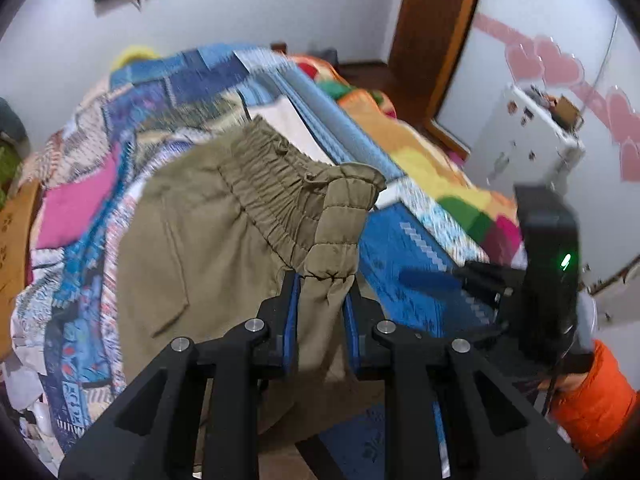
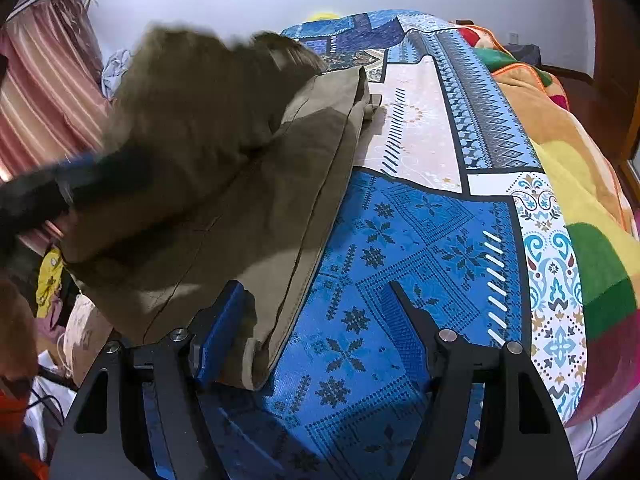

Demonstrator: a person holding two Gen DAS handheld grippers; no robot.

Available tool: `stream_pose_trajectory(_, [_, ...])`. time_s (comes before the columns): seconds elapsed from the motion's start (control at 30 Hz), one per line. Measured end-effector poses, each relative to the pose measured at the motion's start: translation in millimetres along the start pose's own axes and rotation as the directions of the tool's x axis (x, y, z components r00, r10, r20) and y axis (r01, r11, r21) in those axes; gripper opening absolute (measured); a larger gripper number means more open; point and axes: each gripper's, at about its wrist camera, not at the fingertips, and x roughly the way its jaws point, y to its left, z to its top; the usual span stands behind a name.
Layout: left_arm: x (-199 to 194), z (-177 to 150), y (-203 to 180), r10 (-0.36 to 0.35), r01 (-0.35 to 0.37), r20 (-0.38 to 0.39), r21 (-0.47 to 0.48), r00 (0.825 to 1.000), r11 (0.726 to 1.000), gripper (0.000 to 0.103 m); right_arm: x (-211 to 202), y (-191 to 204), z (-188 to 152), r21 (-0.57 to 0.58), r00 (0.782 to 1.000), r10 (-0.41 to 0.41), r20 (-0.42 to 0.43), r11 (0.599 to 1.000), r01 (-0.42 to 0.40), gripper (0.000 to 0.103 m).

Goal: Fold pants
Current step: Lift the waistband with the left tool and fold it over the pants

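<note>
Olive-green pants (image 1: pixel 208 220) with a gathered elastic waistband lie on a bed with a blue patterned cover (image 1: pixel 404 280). My left gripper (image 1: pixel 322 280) is shut on the waistband end and holds it lifted off the bed. In the right wrist view the pants (image 2: pixel 240 200) stretch along the cover (image 2: pixel 400 280), their upper part raised and blurred. My right gripper (image 2: pixel 316 292) is open, low over the bed, its left pad (image 2: pixel 220 328) against the edge of the pant leg. The other gripper shows blurred in each view, the right gripper (image 1: pixel 548 248) and the left gripper (image 2: pixel 60 192).
A colourful blanket (image 2: pixel 592 216) lies along the bed's right side. A white cabinet (image 1: pixel 524 148) stands by a wall with pink hearts. A wooden door frame (image 1: pixel 436 40) is behind. Striped curtains (image 2: pixel 44 92) and loose clothes (image 2: pixel 52 276) are left of the bed.
</note>
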Motion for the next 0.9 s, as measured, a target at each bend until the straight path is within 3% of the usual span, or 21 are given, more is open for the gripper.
stream_pose_trajectory(0.13, [1,-7,-10,0.006,-0.005,-0.02,0.056,1.0,0.998,0.031,-5,-2,-1,0.006,1.0,-0.02,0.001,1.0,0.02,0.067])
stream_pose_trajectory(0.23, [-12,-6,-10,-0.013,0.013,0.003,0.061,1.0,0.998,0.053,-15,-4,0,0.013,0.999,-0.047,0.014,0.999,0.047,0.068])
stream_pose_trajectory(0.3, [-27,-6,-6,0.01,-0.012,0.044,0.048,0.999,0.999,0.07,-23,-5,1,0.013,0.998,-0.059,0.03,0.998,0.059,0.068])
stream_pose_trajectory(0.43, [-51,-5,17,0.102,-0.104,0.121,0.017,0.987,0.994,0.075,-44,-2,7,-0.005,0.994,-0.069,0.086,0.998,0.069,0.068])
stream_pose_trajectory(0.53, [-56,-2,47,0.192,-0.191,0.133,-0.026,0.972,0.981,0.077,-56,1,15,-0.024,0.989,-0.082,0.126,0.996,0.086,0.068])
stream_pose_trajectory(0.73, [-45,19,110,0.302,-0.29,0.105,-0.115,0.948,0.95,0.08,-60,12,38,-0.043,0.98,-0.059,0.192,0.997,0.068,0.068])
stream_pose_trajectory(0.9, [-12,47,147,0.344,-0.337,0.057,-0.1,0.937,0.936,0.08,-33,14,45,-0.035,0.988,-0.041,0.152,0.998,0.047,0.068])
